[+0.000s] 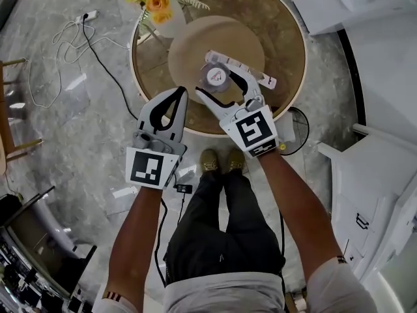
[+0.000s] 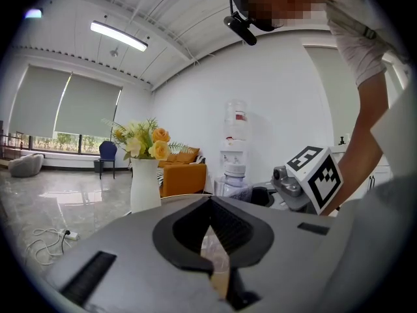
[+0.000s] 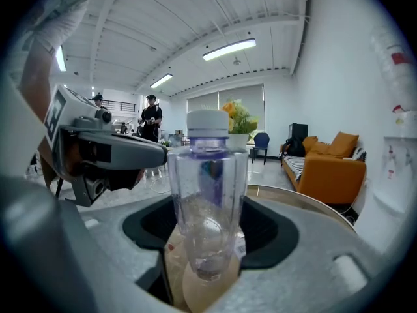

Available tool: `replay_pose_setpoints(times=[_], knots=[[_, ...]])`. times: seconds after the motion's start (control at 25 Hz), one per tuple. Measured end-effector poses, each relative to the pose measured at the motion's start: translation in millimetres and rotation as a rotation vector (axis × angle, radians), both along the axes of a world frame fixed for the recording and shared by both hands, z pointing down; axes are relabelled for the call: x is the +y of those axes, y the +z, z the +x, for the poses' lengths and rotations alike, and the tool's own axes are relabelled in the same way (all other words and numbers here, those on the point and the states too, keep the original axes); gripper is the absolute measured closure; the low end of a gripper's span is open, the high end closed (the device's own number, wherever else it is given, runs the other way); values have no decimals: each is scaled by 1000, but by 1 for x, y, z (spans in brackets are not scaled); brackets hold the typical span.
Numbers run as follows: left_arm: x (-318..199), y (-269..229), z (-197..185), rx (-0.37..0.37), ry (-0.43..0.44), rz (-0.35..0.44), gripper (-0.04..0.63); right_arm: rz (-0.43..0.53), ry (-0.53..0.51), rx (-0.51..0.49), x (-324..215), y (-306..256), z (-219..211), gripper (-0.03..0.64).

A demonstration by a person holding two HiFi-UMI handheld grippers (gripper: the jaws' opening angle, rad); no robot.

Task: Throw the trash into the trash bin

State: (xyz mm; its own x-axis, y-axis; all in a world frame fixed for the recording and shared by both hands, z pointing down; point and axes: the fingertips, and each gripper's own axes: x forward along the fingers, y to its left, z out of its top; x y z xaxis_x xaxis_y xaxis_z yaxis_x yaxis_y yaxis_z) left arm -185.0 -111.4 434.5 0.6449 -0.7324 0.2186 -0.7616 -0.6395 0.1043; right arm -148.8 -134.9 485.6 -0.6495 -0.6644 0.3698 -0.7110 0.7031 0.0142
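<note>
Centrally, a clear bottle with a white cap is seen standing upright on the raised disc in the middle of the round table. It is flanked by the jaws of the right gripper, which are spread, one on each side. A dark gap is seen at each pad in the right gripper view, so no squeeze on the bottle is shown. The left gripper is held with its jaws clenched together and nothing between them, its tips over the table's near left rim, apart from the bottle.

A vase of flowers is placed at the table's far rim, well clear of both grippers. A dark mesh bin is seen on the floor just beside the table's near right rim, partly covered by the right gripper. Room on that side is narrowed by white cabinets. To the left, grey floor lies open, crossed only by a loose cable.
</note>
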Motion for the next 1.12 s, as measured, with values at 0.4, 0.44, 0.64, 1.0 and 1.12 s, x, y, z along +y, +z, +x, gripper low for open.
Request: replay_pose_setpoints(times=[0.4,0.44,0.64,1.0,1.12], knots=[[21,-57,34,20,67,55,595,52,122,-97,34,-92,40,324],[24,-63,42,21,84,65,595,55,133,-99,39,-102,45,324],[37,-90,75,30,151,88,595,85,192,-105,60,-142,75,324],[76,-116,144,56,270,94,595,93,332,-131,107,-173,146,322],[87,-114,168,60,311,90,595,89,389,-126,124,-170,178,322]])
